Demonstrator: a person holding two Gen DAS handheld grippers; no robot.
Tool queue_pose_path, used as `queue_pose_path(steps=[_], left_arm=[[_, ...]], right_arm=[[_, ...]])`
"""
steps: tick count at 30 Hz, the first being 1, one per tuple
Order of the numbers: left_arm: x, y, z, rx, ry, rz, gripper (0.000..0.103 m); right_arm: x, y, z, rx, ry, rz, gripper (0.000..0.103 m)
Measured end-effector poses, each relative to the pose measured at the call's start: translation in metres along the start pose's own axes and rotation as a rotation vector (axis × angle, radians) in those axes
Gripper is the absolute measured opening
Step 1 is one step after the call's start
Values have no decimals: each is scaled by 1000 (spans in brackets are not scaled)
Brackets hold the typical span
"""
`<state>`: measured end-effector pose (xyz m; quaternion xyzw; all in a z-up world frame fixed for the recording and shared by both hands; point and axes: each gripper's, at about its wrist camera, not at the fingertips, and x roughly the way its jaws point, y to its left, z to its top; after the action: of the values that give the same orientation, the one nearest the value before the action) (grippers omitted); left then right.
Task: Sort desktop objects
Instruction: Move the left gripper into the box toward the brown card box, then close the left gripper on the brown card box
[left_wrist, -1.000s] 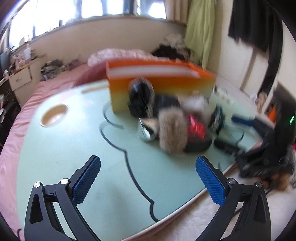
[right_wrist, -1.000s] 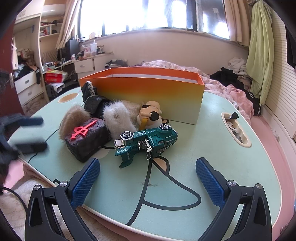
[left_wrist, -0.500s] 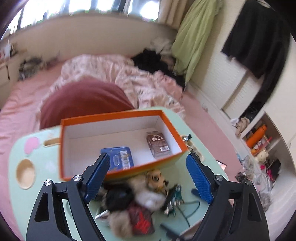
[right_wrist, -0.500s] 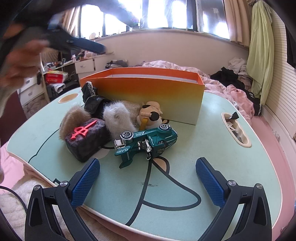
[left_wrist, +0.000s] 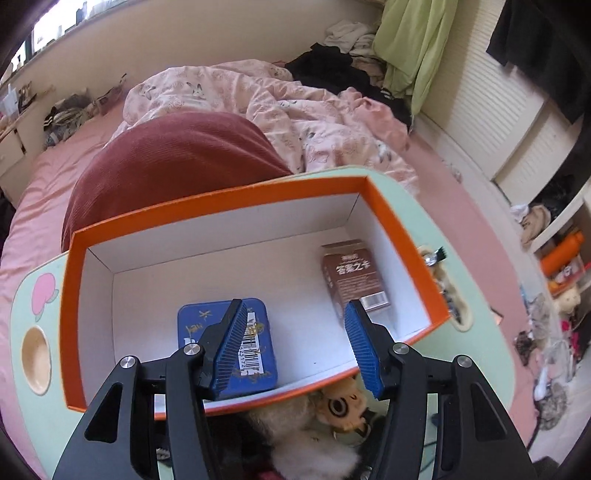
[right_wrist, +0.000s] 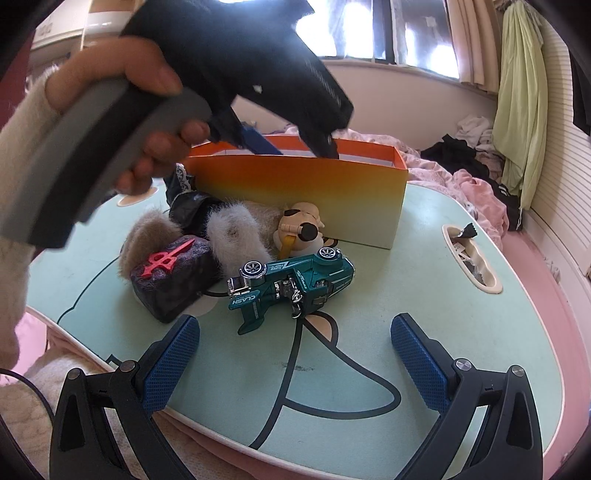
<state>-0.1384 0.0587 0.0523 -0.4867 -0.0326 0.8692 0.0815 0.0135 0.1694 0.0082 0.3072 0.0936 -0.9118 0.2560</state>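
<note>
The left claw (left_wrist: 295, 341) hangs above the orange box (left_wrist: 402, 236), jaws closing on nothing. The right claw (right_wrist: 295, 349) waits wide open and empty before the toy car (right_wrist: 291, 282), ready to grasp.

On a lap table (right_wrist: 424, 236), toward its far side: an open box (left_wrist: 399, 236), holding a flat tin (left_wrist: 192, 325) at the near left and a small carton (left_wrist: 351, 273) at the right, well apart. In front of the box's near wall: a heap of furry plush pieces (right_wrist: 232, 229) with a plush doll (right_wrist: 299, 225) among them, a small block (right_wrist: 173, 273) to their left, a toy car (right_wrist: 291, 284) on its side nearest the viewer. Beyond the table: a bed with rumpled bedding (left_wrist: 288, 107).
</note>
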Motion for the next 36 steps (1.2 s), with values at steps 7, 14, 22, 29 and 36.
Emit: queue_pose_path(steps=[7,14,22,29,36], left_arm=[[3,1,-1,-1,-14,30,56],[10,-4,8,-4,15,-4,56],[46,-12,38,-147,237,-232,56],[70,-21,50,-154,262,-126,56],[69,-10,46,-98,207,-58,44]], right_arm=[[0,1,0,0,-1,1,103],[0,1,-1,0,-1,1,103],[0,-1,-3,0,-2,1,103],[0,-1,-4,1,-3,1,103],[0,4,-3,1,-4,2,103]])
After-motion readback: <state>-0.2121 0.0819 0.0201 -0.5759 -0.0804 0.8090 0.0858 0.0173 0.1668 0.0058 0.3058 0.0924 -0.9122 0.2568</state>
